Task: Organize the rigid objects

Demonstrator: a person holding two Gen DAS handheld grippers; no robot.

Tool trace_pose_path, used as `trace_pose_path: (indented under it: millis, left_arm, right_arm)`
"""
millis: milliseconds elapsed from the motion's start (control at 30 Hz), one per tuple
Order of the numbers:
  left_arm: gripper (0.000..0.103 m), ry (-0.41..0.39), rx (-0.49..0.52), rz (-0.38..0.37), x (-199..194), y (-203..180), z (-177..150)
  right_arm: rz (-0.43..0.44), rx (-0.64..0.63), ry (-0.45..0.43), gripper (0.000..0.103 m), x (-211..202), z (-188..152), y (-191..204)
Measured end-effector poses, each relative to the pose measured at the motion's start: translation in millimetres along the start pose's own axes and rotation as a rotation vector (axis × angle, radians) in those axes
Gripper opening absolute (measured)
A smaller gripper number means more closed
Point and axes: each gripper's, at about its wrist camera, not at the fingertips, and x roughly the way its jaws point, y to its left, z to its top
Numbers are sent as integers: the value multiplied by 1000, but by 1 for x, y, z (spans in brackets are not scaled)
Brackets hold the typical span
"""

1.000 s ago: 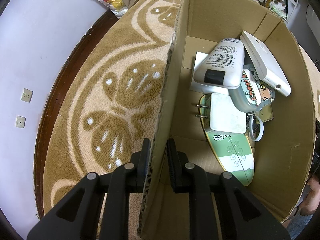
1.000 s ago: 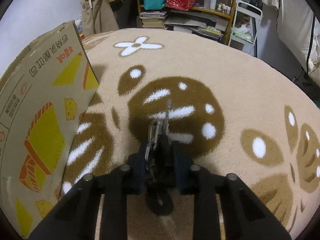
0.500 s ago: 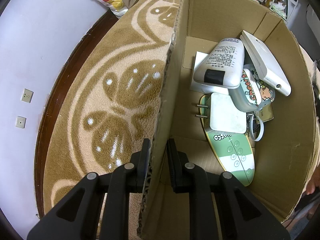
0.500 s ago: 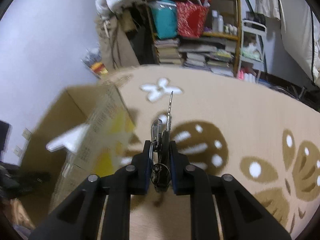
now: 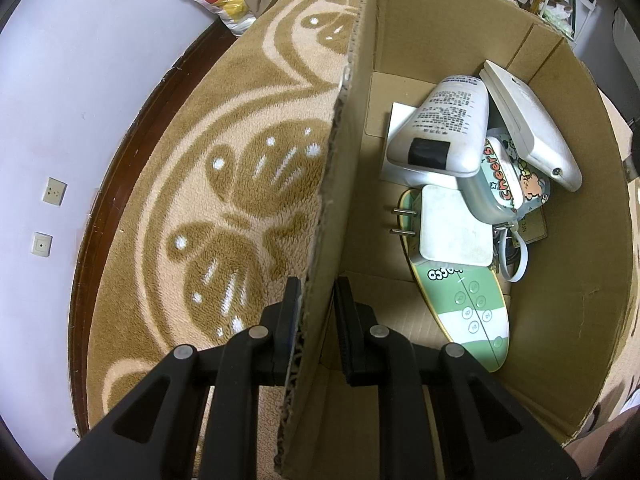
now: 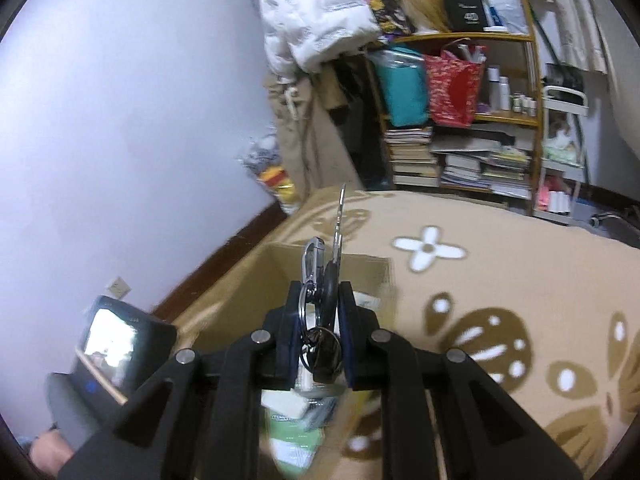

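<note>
My left gripper (image 5: 316,300) is shut on the near wall of the open cardboard box (image 5: 420,12), one finger outside and one inside. In the box lie a white bottle (image 5: 444,128), a white flat device (image 5: 532,128), a cartoon-printed case (image 5: 504,176), a white plug adapter (image 5: 452,228) and a green-and-white board (image 5: 468,312). My right gripper (image 6: 320,304) is shut on a bunch of keys (image 6: 324,276) with a carabiner (image 6: 312,260); one key points up. It hovers above the box (image 6: 280,264), whose contents show blurred below.
The box stands on a tan patterned rug (image 5: 248,168) near a lilac wall with sockets (image 5: 54,191). A cluttered bookshelf (image 6: 460,132) and hanging clothes (image 6: 316,28) stand at the back. A lit phone screen (image 6: 116,340) is at lower left in the right wrist view.
My right gripper has lifted the keys off the rug and swung left and up, over the box. The left gripper and the box have not moved.
</note>
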Motion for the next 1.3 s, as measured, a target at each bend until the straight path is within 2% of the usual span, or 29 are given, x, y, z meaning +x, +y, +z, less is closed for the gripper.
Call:
trace_pose_path:
  millis: [133,400,567,800,833,933,1300]
  left_arm:
    - [16,0,-1,-1,0,1,0]
    - [17,0,-1,-1,0,4,0]
    - [17,1,-2,-3,0,3,0]
    - [17,1,-3,-3,1,3,0]
    - [17,2,-4,-4,2,3,0]
    - [17,1,-3,-4,2,3,0]
    - [18,-18,-25,-16,-3,6,-4]
  right_arm:
    - [8,-36,30,18,12,-3,12]
    - [34,5,99,20,31,-17,11]
    - [35,-4,138,24,37,-22,14]
    - [38,1,119,25,30,-19,17]
    - [31,-3,118,28,28,-18,16]
    - [22,8,107,46,23,-17,12]
    - [-37,40,135,52,8,-25,-14]
